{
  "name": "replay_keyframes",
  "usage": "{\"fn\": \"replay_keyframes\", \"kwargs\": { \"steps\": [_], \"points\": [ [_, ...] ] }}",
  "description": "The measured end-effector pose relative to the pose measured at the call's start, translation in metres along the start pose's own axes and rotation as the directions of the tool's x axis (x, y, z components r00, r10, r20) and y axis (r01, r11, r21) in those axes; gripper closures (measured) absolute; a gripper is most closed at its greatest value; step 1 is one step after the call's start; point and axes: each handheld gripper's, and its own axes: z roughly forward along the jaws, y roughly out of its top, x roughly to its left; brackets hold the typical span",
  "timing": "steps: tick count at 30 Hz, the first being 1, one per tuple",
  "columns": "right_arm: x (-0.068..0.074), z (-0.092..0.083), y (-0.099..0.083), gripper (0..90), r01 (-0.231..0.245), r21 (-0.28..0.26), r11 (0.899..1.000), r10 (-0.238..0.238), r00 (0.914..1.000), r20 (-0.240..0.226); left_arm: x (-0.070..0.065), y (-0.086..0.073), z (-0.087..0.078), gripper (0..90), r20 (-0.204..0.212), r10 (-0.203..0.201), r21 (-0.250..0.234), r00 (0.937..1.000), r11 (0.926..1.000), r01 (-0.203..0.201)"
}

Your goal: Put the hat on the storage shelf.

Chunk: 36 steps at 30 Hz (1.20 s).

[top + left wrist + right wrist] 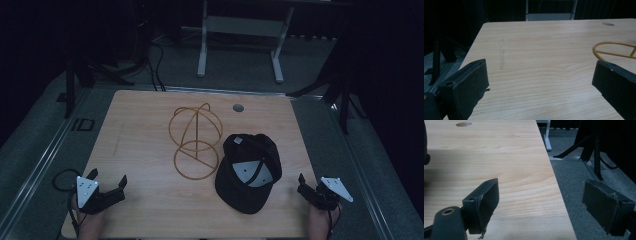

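Note:
A yellow wire frame (195,142), made of a round dome over a flat ring, stands in the middle of the wooden table (140,130). To its right lies a black cap (249,172), upside down, with a grey label showing inside. My left gripper (108,178) rests open at the table's near left corner. In the left gripper view its jaws (539,85) stand wide apart over bare wood, and the wire ring (614,49) lies ahead to the right. My right gripper (310,184) is open at the near right edge. One of its jaws (544,205) hangs past the table edge.
A round cable hole (238,107) sits near the table's far edge. A white desk frame (240,35) stands on the grey carpet behind. Dark tripod legs (342,95) flank the table on both sides, and cables (155,65) run along the floor at the back left.

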Motion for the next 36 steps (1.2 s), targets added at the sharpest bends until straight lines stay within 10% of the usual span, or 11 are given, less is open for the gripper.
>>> {"fn": "replay_keyframes", "kwargs": {
  "steps": [8, 22, 33, 36],
  "points": [
    [-0.005, -0.002, 0.003, 13.5, -0.022, 0.011, 1.000, 0.022, 0.9994, -0.026, -0.003, 0.003, -0.001, 1.0, 0.018, -0.005, 0.027, 0.9998, 0.9996, 0.005],
    [0.016, -0.048, 0.078, 12.6, -0.042, -0.021, 0.999, 0.037, 0.9839, -0.175, -0.013, 0.002, 0.005, 1.0, 0.078, -0.035, 0.093, 0.9963, 0.9953, 0.028],
    [0.063, -0.068, 0.125, 15.2, 0.048, -0.075, 0.996, -0.073, 0.9241, -0.375, -0.023, 0.006, 0.007, 1.1, 0.081, -0.003, 0.175, 0.9967, 0.9845, -0.012],
    [0.072, -0.069, 0.128, 21.0, 0.069, -0.089, 0.994, -0.098, 0.9226, -0.373, -0.026, 0.007, 0.006, 1.1, 0.092, 0.013, 0.170, 0.9957, 0.9850, -0.028]
  ]
}}
